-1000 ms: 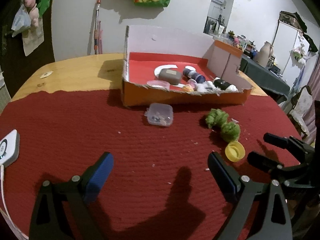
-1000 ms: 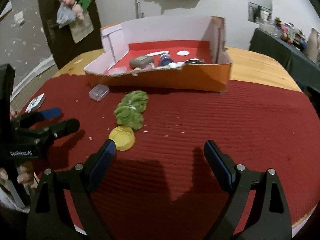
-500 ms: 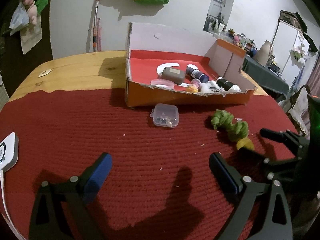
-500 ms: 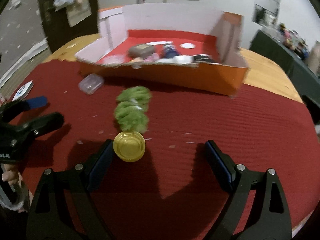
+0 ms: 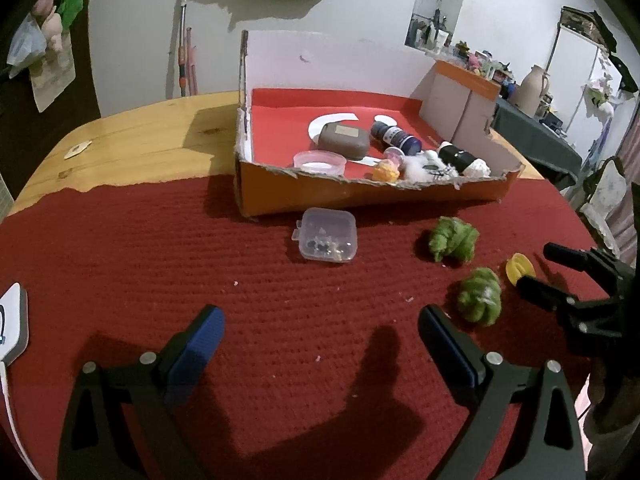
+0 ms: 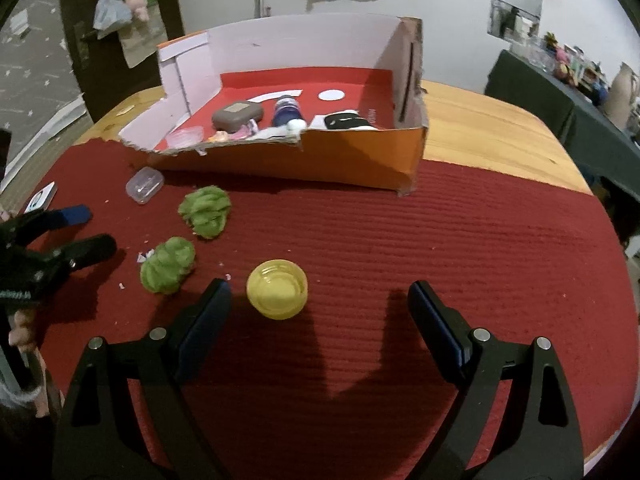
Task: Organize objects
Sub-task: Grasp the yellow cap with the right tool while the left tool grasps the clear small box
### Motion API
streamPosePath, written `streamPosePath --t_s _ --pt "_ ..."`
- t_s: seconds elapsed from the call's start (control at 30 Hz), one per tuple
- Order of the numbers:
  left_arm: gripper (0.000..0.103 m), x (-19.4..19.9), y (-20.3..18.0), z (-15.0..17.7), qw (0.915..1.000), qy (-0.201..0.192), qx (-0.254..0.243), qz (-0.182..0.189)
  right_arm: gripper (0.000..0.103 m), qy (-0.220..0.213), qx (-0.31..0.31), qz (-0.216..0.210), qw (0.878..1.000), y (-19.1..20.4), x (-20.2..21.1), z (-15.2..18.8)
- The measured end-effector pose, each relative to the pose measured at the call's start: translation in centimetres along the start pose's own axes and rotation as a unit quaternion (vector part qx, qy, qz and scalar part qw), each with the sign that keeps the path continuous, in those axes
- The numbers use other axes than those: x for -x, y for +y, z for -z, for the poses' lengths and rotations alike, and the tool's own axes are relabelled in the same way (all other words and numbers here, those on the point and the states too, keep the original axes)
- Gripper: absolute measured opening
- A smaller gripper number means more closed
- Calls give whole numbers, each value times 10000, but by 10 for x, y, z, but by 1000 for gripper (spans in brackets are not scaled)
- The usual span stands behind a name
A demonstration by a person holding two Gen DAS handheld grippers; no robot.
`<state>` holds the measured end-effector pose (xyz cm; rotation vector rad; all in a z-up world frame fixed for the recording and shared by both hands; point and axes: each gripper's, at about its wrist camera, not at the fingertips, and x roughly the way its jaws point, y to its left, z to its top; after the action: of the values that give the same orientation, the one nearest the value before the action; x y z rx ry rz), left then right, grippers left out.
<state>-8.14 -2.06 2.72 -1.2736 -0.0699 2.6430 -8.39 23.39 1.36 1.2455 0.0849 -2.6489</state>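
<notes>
White wall (image 5: 140, 32), dark door (image 6: 80, 20) hung with bags, dark-clothed side table (image 5: 536, 140), pale jug (image 5: 534, 90)

A wooden table (image 5: 168, 136) is largely covered by a red cloth (image 6: 460, 240). On the cloth are set an open cardboard box (image 5: 360, 194), a small clear plastic case (image 5: 329, 234), two green yarn bundles (image 6: 206, 211) and a yellow cap (image 6: 277, 289).

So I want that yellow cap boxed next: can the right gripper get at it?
Probably yes: the yellow cap lies on bare cloth just ahead of the open right gripper, nothing between.
</notes>
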Motion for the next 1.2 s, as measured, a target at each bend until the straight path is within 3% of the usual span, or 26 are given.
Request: streamPosePath --t_s 0.3,0.73,0.8,0.87,0.9,0.93,1.2 --pt "99 -19 5 -24 9998 161 -106 -75 90 29 24 -86 10000 -1 1 2" --pt "73 -38 -6 -38 9979 177 -576 -231 88 60 -20 -175 9998 -1 -4 1" --pt "60 -38 -8 -39 9978 144 -626 -135 80 18 56 -162 9999 2 -4 2" --pt "41 -38 -10 -40 9976 105 -687 -41 55 -50 233 -33 9997 8 -5 4" --pt "41 -38 -11 -41 9974 80 -720 15 48 -135 359 -62 9992 11 -4 5" --pt "41 -37 -11 -40 9974 67 -711 62 28 -159 395 -203 9989 12 -3 6" --pt "41 -12 -13 -27 9972 -188 -684 221 29 -256 488 -396 9977 19 7 5"
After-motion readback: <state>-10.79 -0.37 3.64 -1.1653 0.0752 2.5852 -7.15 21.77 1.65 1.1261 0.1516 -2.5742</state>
